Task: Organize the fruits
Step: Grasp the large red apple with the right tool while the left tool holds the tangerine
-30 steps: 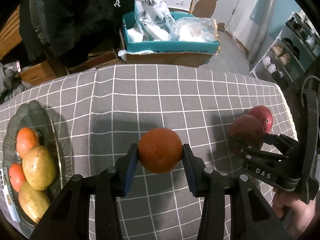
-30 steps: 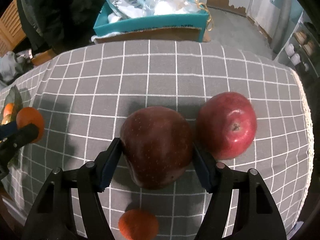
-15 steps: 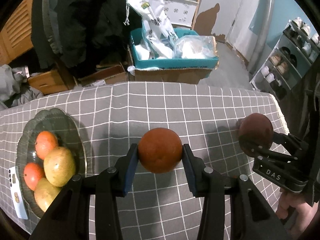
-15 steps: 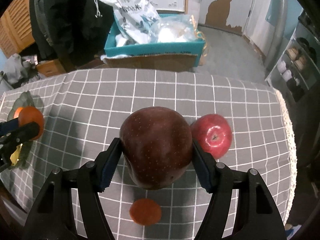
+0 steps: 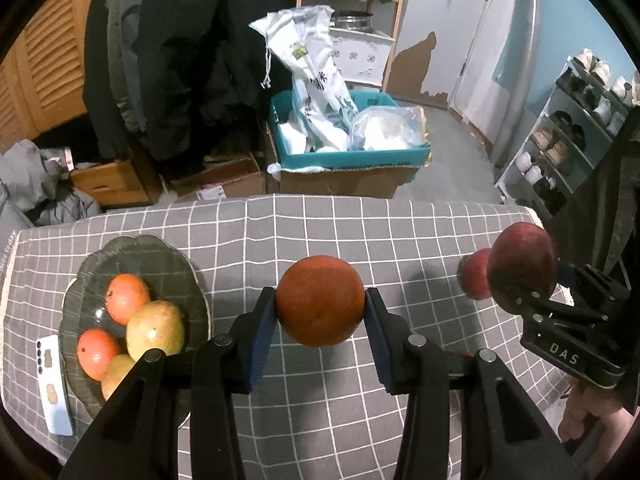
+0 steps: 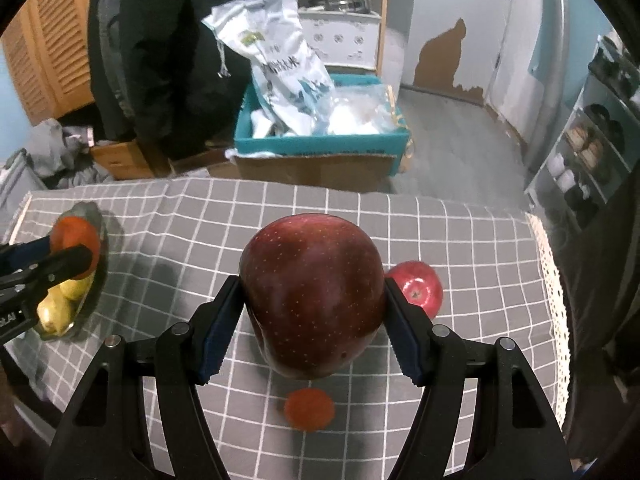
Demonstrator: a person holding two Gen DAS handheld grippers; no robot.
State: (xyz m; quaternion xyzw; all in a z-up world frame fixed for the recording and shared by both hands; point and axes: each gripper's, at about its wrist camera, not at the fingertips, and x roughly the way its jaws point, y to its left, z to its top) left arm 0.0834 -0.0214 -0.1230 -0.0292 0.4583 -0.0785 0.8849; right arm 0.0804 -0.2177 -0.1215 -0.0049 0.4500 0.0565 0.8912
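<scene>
My left gripper (image 5: 320, 312) is shut on an orange (image 5: 320, 300) and holds it well above the grey checked tablecloth (image 5: 360, 236). My right gripper (image 6: 312, 304) is shut on a dark red apple (image 6: 312, 296), also lifted; it shows at the right in the left wrist view (image 5: 522, 268). A second red apple (image 6: 418, 288) and a small orange (image 6: 309, 408) lie on the cloth below. A dark glass plate (image 5: 160, 256) at the left holds two oranges (image 5: 126, 298) and yellow-green fruits (image 5: 156, 328).
A white phone-like object (image 5: 52, 384) lies at the plate's left edge. Beyond the table's far edge stand a teal box with bags (image 5: 344, 136), cardboard boxes and hanging coats. A shoe rack (image 5: 568, 136) is at the right. The cloth's lace edge (image 6: 554, 292) marks the right side.
Both grippers have risen with their fruit; the table looks farther away and more of the room shows. The plate and the second apple appear smaller.
</scene>
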